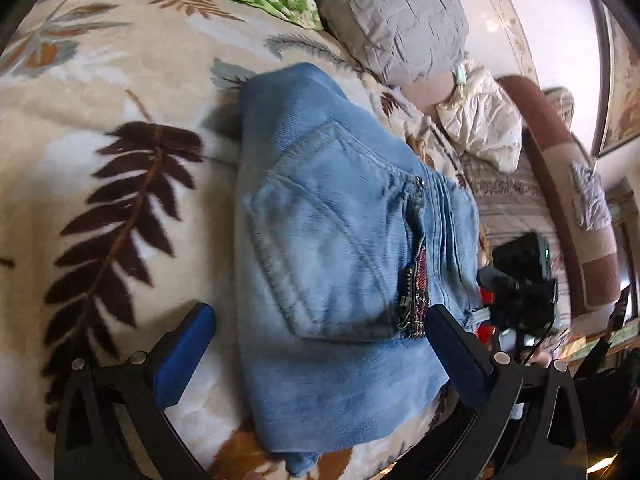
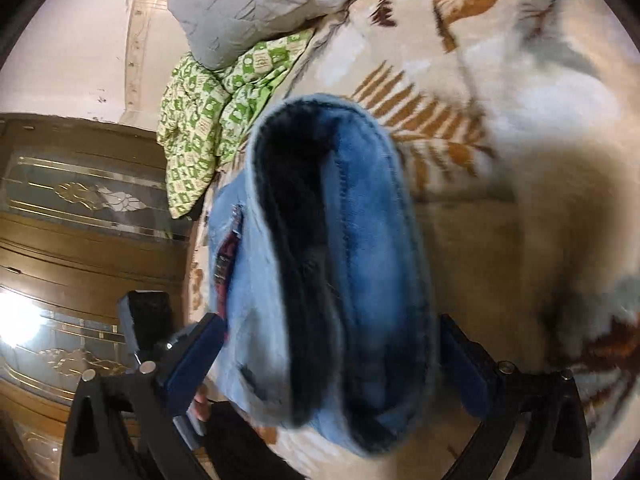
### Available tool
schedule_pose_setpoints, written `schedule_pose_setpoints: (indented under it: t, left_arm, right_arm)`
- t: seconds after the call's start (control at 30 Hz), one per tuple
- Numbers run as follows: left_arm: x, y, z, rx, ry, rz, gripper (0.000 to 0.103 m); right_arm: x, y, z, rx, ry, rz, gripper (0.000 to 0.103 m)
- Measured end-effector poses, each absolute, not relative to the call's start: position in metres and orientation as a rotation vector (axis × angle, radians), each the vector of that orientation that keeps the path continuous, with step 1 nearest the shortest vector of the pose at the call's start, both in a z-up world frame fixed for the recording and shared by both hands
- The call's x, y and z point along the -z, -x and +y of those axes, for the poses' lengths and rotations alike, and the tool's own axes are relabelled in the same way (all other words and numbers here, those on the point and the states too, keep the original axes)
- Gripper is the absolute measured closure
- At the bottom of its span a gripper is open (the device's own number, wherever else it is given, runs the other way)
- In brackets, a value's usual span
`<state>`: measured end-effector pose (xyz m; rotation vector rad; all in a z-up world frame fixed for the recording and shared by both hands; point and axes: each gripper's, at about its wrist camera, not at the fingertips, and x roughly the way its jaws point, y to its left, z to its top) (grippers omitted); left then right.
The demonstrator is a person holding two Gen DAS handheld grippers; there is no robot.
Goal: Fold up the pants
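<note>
A pair of light blue jeans [image 1: 336, 248] lies folded in a compact bundle on a cream blanket with a leaf pattern [image 1: 100, 128]. Its back pocket and a zipper face up. My left gripper [image 1: 320, 332] is open, its blue pads on either side of the bundle's near end, just above it. In the right wrist view the jeans [image 2: 332, 264] show their folded edge with dark layers inside. My right gripper [image 2: 332, 356] is open and straddles the bundle's near end. I cannot tell whether the fingers touch the cloth.
A grey pillow [image 1: 400, 20] and a green patterned cloth [image 2: 216, 120] lie at the far side of the bed. A crumpled cream bag [image 1: 484, 128] and the brown bed frame [image 1: 560, 184] are on the right. A wooden cabinet with glass doors [image 2: 80, 240] stands beside the bed.
</note>
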<state>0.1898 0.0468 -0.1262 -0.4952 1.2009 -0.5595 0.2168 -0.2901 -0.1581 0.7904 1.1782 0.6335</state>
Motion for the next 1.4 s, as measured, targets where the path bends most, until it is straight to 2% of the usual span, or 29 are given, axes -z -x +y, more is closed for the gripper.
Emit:
schedule_pose_setpoints:
  t: [0.2, 0.23, 0.27, 0.3, 0.37, 0.4, 0.5, 0.6, 0.83, 0.97, 1.07, 1.13, 1.17, 1.2, 1.23, 1.3, 1.4]
  left_arm:
    - [0.131, -0.199, 0.04, 0.529, 0.499, 1.227, 0.0]
    - [0.131, -0.199, 0.04, 0.527, 0.499, 1.229, 0.0]
    - [0.13, -0.199, 0.038, 0.518, 0.476, 1.23, 0.002]
    - [0.129, -0.198, 0.035, 0.504, 0.444, 1.225, 0.019]
    - [0.124, -0.194, 0.031, 0.51, 0.398, 1.2, 0.042]
    - [0.12, -0.192, 0.031, 0.513, 0.405, 1.19, 0.049]
    - [0.11, -0.187, 0.029, 0.52, 0.349, 1.157, 0.063]
    - [0.092, -0.183, 0.028, 0.545, 0.295, 1.107, 0.069]
    - [0.033, -0.197, 0.031, 0.593, 0.197, 0.938, 0.07]
    - [0.022, -0.219, 0.036, 0.608, 0.177, 0.909, 0.07]
    - [0.042, -0.24, 0.036, 0.598, 0.162, 0.961, 0.07]
    - [0.075, -0.256, 0.035, 0.577, 0.152, 1.043, 0.069]
    - [0.089, -0.26, 0.033, 0.561, 0.149, 1.084, 0.066]
    - [0.112, -0.265, 0.034, 0.522, 0.149, 1.144, 0.055]
    - [0.123, -0.267, 0.041, 0.522, 0.217, 1.147, 0.053]
    - [0.129, -0.27, 0.05, 0.531, 0.308, 1.153, 0.052]
    - [0.129, -0.27, 0.046, 0.532, 0.274, 1.146, 0.051]
  right_arm:
    - [0.16, -0.233, -0.266, -0.601, -0.714, 1.181, 0.001]
    - [0.159, -0.232, -0.265, -0.582, -0.688, 1.177, 0.008]
    - [0.158, -0.23, -0.266, -0.557, -0.655, 1.171, 0.022]
    - [0.158, -0.227, -0.269, -0.55, -0.654, 1.159, 0.027]
    - [0.161, -0.223, -0.276, -0.544, -0.689, 1.143, 0.05]
    - [0.162, -0.221, -0.278, -0.549, -0.708, 1.131, 0.052]
    - [0.152, -0.215, -0.27, -0.55, -0.665, 1.084, 0.059]
    - [0.133, -0.211, -0.261, -0.566, -0.627, 1.037, 0.066]
    - [0.076, -0.201, -0.253, -0.581, -0.555, 0.862, 0.069]
    - [0.054, -0.208, -0.247, -0.568, -0.56, 0.771, 0.069]
    - [0.068, -0.223, -0.249, -0.546, -0.602, 0.804, 0.069]
    - [0.088, -0.235, -0.245, -0.518, -0.598, 0.851, 0.069]
    - [0.108, -0.242, -0.242, -0.495, -0.606, 0.905, 0.069]
    - [0.126, -0.247, -0.24, -0.47, -0.608, 0.961, 0.069]
    - [0.141, -0.249, -0.239, -0.438, -0.598, 0.999, 0.069]
    - [0.156, -0.25, -0.242, -0.44, -0.618, 0.994, 0.067]
    - [0.157, -0.254, -0.243, -0.442, -0.613, 1.007, 0.065]
